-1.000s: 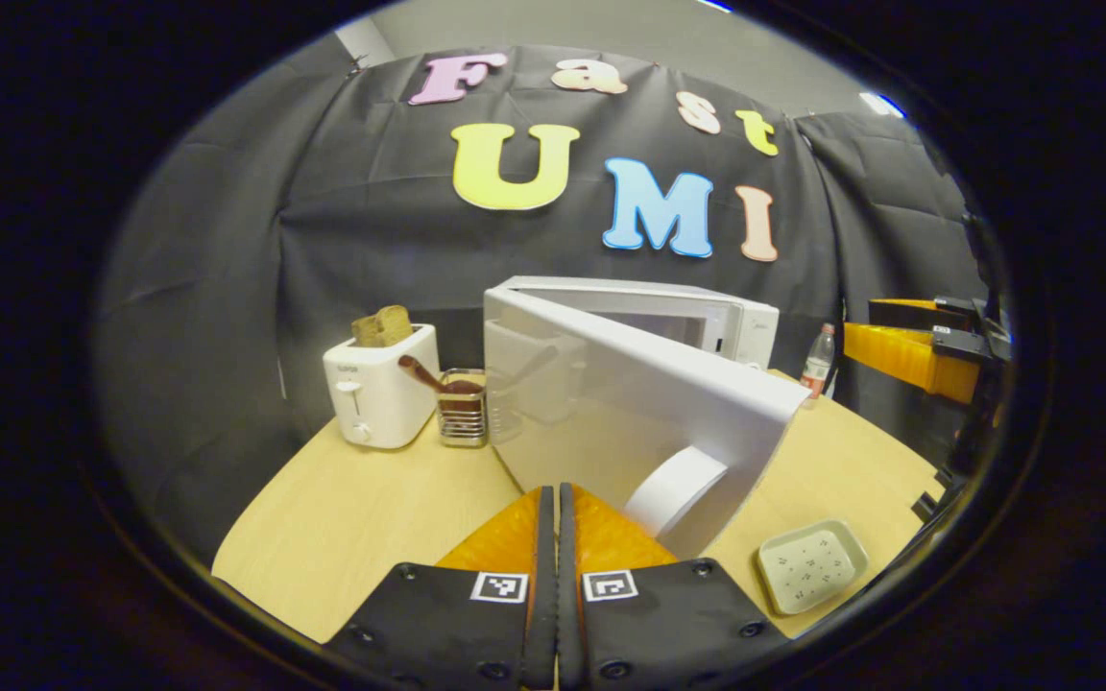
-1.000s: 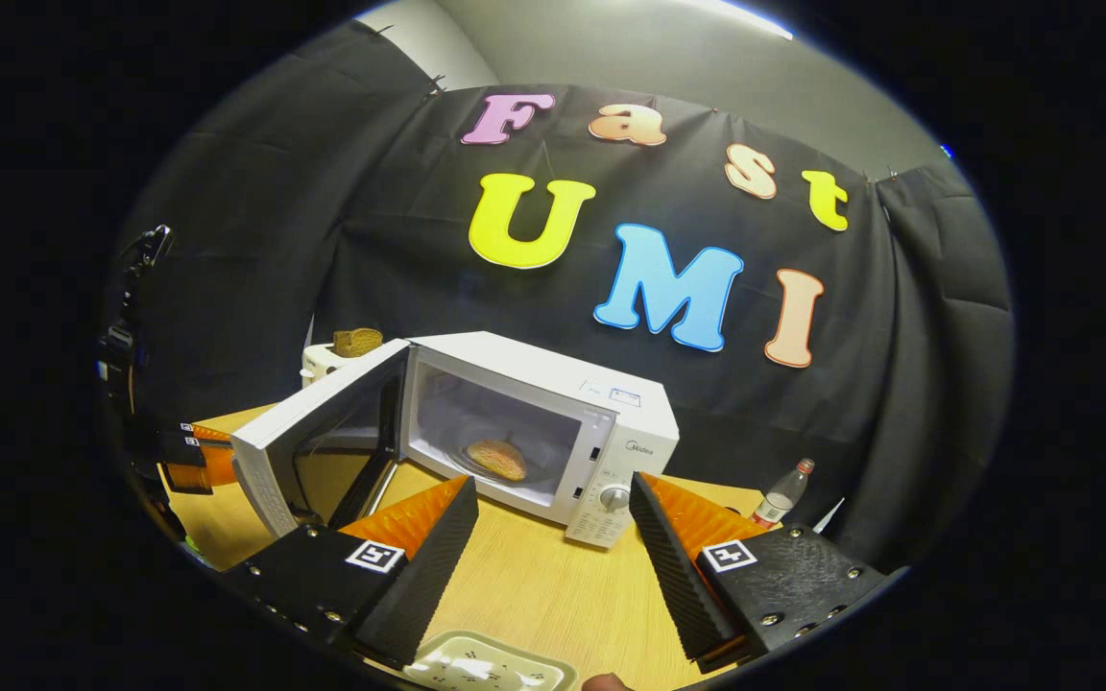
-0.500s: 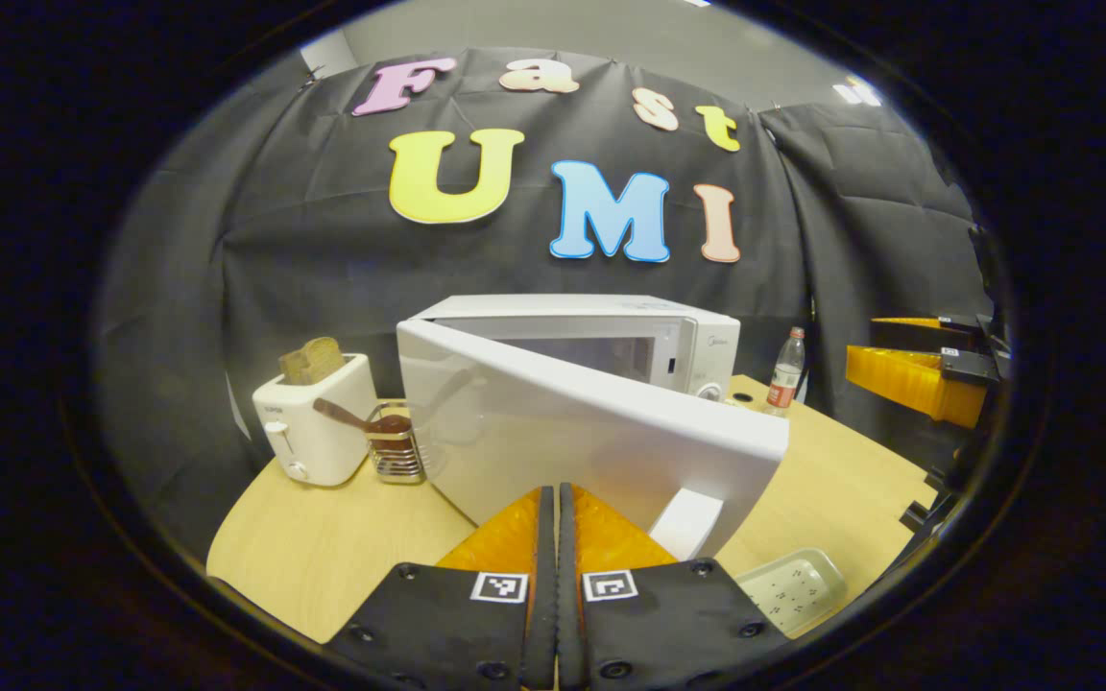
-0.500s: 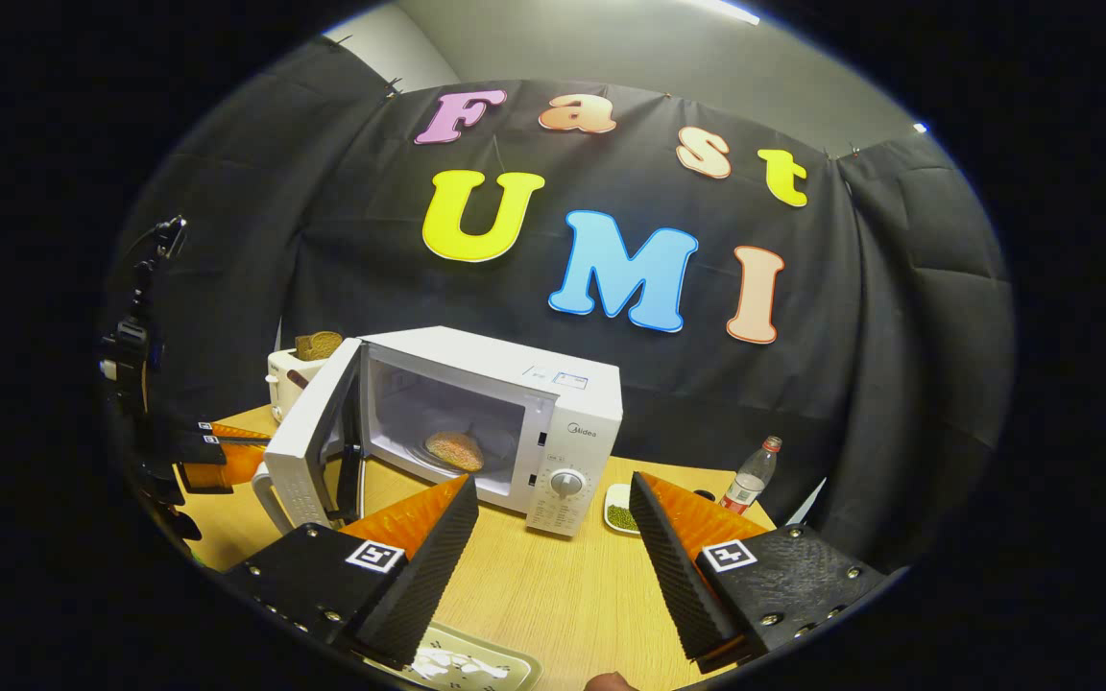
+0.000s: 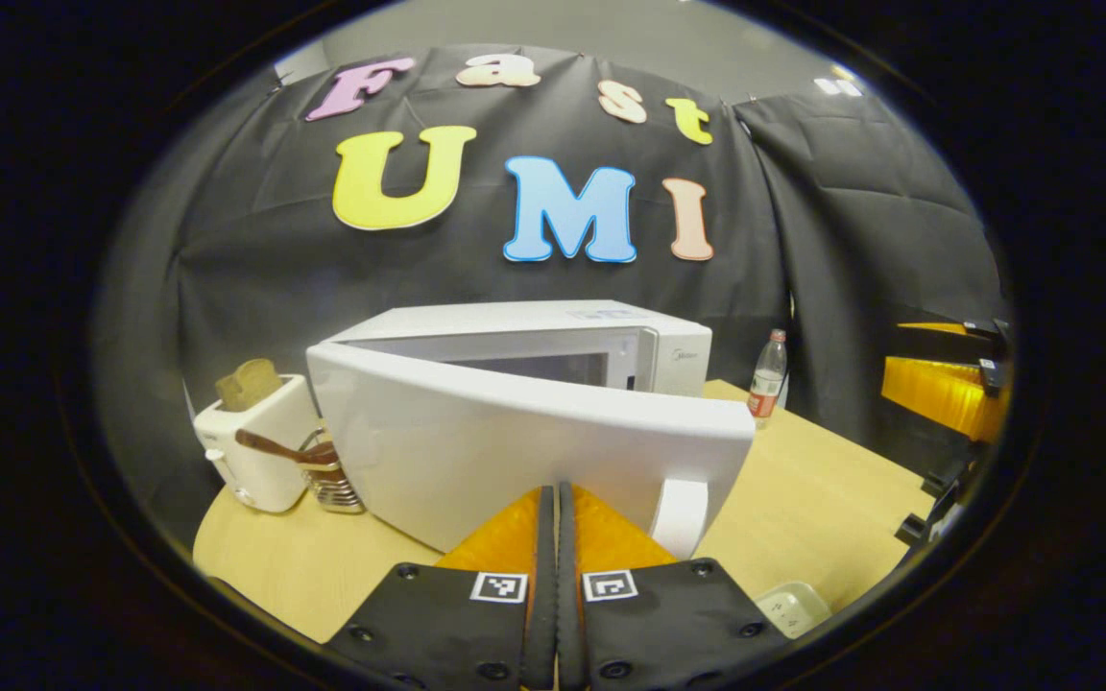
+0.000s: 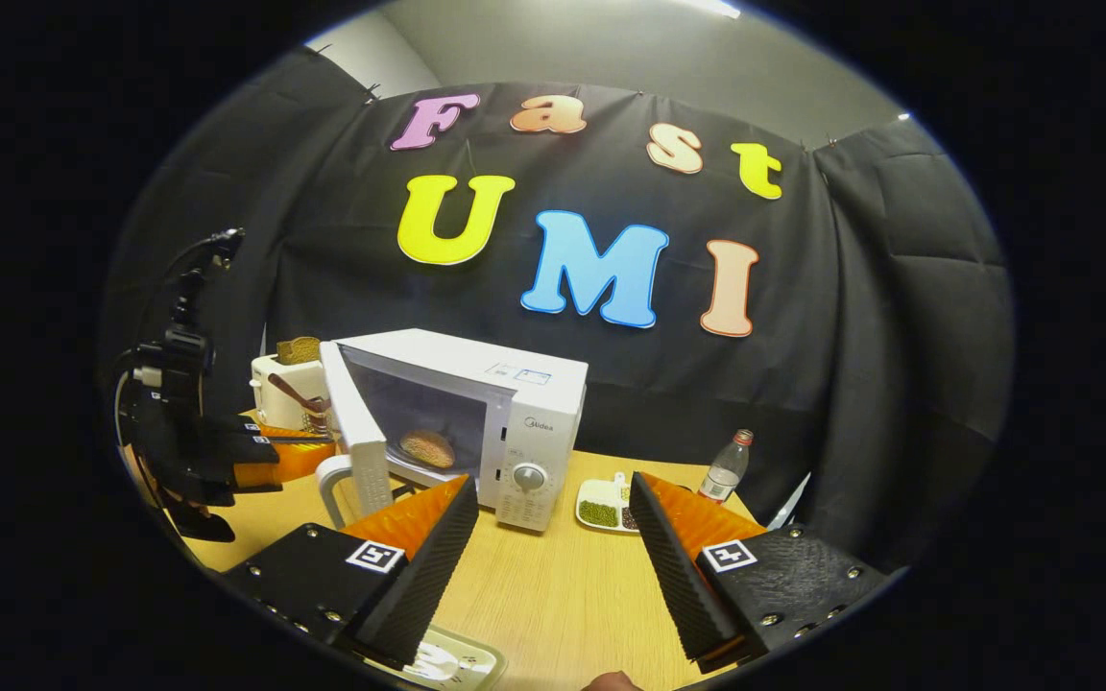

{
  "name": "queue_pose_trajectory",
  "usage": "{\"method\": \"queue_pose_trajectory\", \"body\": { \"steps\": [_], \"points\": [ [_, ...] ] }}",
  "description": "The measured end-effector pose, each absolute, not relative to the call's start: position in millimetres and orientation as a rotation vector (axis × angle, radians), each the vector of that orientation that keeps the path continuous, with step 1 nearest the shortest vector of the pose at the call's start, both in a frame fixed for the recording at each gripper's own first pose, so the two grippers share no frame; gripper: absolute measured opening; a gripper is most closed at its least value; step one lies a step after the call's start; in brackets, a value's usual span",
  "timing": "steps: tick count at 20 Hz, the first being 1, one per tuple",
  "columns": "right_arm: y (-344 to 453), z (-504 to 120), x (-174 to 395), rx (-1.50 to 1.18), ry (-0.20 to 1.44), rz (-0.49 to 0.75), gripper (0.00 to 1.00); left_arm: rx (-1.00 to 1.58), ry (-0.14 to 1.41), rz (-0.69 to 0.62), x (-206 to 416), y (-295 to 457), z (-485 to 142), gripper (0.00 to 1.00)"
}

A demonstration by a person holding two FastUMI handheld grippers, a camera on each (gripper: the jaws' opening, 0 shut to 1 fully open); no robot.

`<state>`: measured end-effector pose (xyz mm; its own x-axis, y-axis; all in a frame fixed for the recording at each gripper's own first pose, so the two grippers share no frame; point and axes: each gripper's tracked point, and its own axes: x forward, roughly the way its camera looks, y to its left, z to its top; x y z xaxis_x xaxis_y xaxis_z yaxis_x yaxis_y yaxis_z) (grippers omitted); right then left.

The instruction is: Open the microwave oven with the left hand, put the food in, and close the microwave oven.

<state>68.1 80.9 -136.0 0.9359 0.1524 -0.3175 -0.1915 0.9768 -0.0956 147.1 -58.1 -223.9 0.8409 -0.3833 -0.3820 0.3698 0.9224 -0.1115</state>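
White plastic faces us: the microwave oven [image 5: 553, 331] stands on the wooden bench [image 6: 553, 585] with its door [image 5: 515, 451] part-way open and the food [image 6: 427, 447] inside on the turntable; our left gripper [image 5: 556, 504], fingers pressed together, points at the door's outer face beside the handle [image 5: 680, 516]. Our right gripper [image 6: 553, 523] hangs over the bench with fingers spread and holding nothing.
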Motion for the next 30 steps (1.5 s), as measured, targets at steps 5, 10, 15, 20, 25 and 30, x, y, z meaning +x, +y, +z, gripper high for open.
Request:
{"method": "queue_pose_trajectory", "body": {
  "steps": [5,10,15,20,25,30],
  "points": [
    [62.3,-135.7,67.2,-0.118,0.314,0.157,0.96,-0.05,0.402,-0.408,177.2,-84.8,-222.4,0.07],
    [44.7,-144.2,66.6,-0.111,0.333,0.139,0.97,-0.044,0.404,-0.399,208.3,-98.3,-227.7,0.07],
    [29.0,-150.1,67.2,-0.102,0.343,0.126,0.97,-0.049,0.409,-0.373,236.2,-109.4,-229.8,0.07],
    [17.4,-155.6,73.4,-0.088,0.349,0.121,0.97,-0.045,0.411,-0.348,256.6,-118.1,-233.3,0.07],
    [10.0,-156.5,82.9,-0.077,0.344,0.125,0.97,-0.063,0.418,-0.315,275.6,-122.7,-234.0,0.07],
    [1.9,-161.0,84.5,-0.057,0.354,0.14,0.97,-0.072,0.412,-0.305,277.6,-122.3,-235.5,0.07]
  ]
}}
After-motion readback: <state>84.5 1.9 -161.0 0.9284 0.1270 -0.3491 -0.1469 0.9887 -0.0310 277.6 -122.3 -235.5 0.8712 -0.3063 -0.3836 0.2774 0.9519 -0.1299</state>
